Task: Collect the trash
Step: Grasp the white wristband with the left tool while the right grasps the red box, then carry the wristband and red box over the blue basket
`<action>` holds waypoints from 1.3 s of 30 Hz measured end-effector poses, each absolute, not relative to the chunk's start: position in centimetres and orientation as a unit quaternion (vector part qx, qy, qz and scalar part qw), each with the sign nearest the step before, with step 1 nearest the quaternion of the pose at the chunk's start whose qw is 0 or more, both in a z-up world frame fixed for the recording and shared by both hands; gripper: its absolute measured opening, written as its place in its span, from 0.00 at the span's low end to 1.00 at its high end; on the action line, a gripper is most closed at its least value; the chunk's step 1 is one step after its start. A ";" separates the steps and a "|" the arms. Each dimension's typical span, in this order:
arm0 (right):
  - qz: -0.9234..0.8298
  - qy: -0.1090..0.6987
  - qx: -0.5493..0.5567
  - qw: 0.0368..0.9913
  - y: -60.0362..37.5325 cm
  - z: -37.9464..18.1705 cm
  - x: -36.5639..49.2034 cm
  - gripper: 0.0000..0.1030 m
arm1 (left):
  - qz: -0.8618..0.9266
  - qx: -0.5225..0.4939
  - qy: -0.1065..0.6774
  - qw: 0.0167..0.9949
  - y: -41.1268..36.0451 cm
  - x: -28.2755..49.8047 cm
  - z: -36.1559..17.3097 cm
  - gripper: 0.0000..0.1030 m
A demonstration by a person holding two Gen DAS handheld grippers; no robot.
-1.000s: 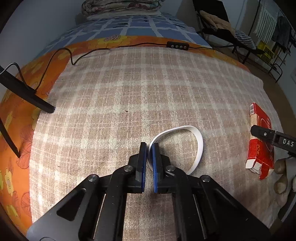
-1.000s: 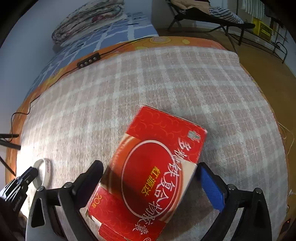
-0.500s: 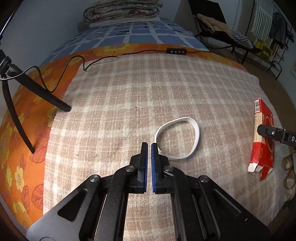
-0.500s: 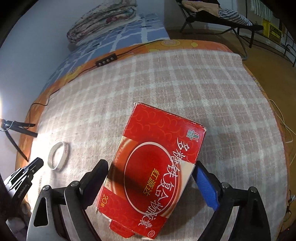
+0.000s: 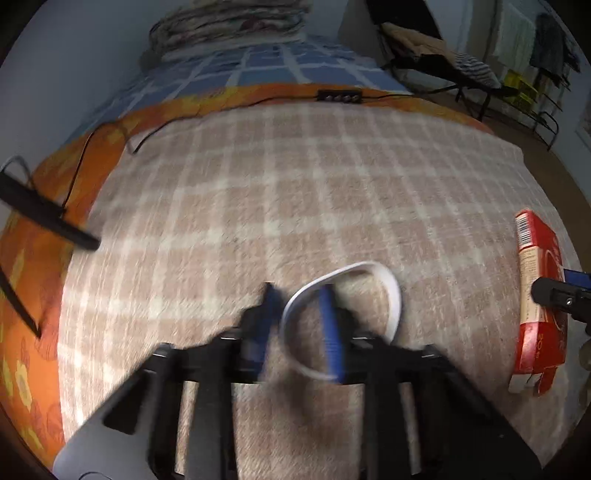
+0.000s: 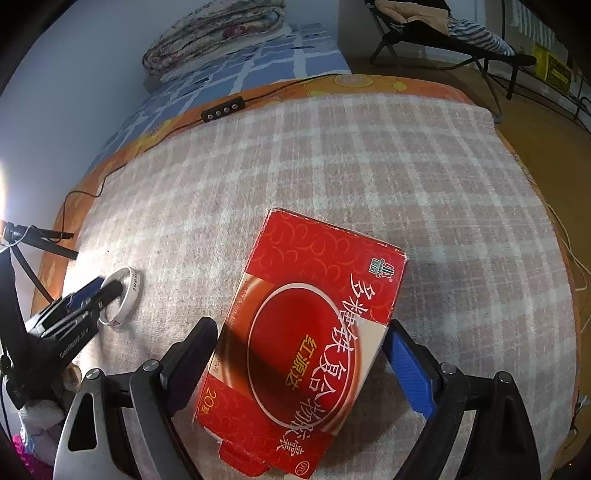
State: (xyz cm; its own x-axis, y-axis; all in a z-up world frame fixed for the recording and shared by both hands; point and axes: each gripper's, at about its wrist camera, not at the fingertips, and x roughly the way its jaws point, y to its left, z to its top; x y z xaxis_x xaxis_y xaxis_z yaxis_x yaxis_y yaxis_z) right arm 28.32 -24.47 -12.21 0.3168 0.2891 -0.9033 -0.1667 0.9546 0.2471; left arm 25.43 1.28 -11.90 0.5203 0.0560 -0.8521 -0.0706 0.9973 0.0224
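Left tool [image 5: 295,295] parted, blurred, straddling white band's [image 5: 391,291] near edge, lower centre. Right tool [image 6: 295,347] wide, flanking red box [image 6: 310,332] on plaid blanket [image 6: 369,166]; bed, chair [image 6: 443,37] upper right.

Bed covered by a pink-and-white plaid blanket [image 6: 369,166] over an orange floral sheet [image 5: 33,266], folded quilt [image 6: 218,26] stacked by a pale wall [image 6: 74,74], folding cot [image 6: 443,40] set on wooden floor [image 6: 535,140].
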 end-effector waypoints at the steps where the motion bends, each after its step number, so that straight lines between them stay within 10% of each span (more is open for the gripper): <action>1: 0.143 0.567 0.050 0.810 -24.2 -12.5 28.7 0.88 | 0.037 -0.006 0.488 0.872 1.1 25.5 -11.9 0.01; 9: 0.169 0.546 0.046 0.819 -23.9 -11.0 27.8 0.85 | 0.017 -0.024 0.469 0.883 0.9 23.0 -8.9 0.00; 10: 0.173 0.542 0.044 0.821 -24.0 -10.6 27.6 0.72 | 0.012 -0.024 0.465 0.885 0.8 22.4 -8.2 0.00; 11: 0.176 0.539 0.041 0.823 -24.0 -10.1 27.2 0.26 | 0.010 -0.020 0.462 0.887 0.6 21.7 -7.5 0.00; 17: 0.191 0.548 0.045 0.813 -24.7 -10.0 26.5 0.36 | 0.007 0.000 0.448 0.894 -0.3 18.9 -5.0 0.00; 20: 0.185 0.570 0.077 0.797 -25.3 -10.8 26.4 0.87 | 0.009 -0.005 0.446 0.895 -0.3 17.8 -4.0 0.00; 21: 0.188 0.569 0.082 0.797 -25.1 -10.9 26.4 0.90 | 0.009 -0.006 0.444 0.896 -0.3 17.4 -3.6 0.00; 35: 0.140 0.598 -0.032 0.789 -17.1 -14.2 28.4 1.00 | 0.023 -0.012 0.440 0.897 2.6 13.6 -2.2 0.00; 39: 0.144 0.581 -0.058 0.799 -16.1 -13.9 27.6 0.85 | 0.027 -0.012 0.440 0.898 3.4 12.5 -2.0 0.00</action>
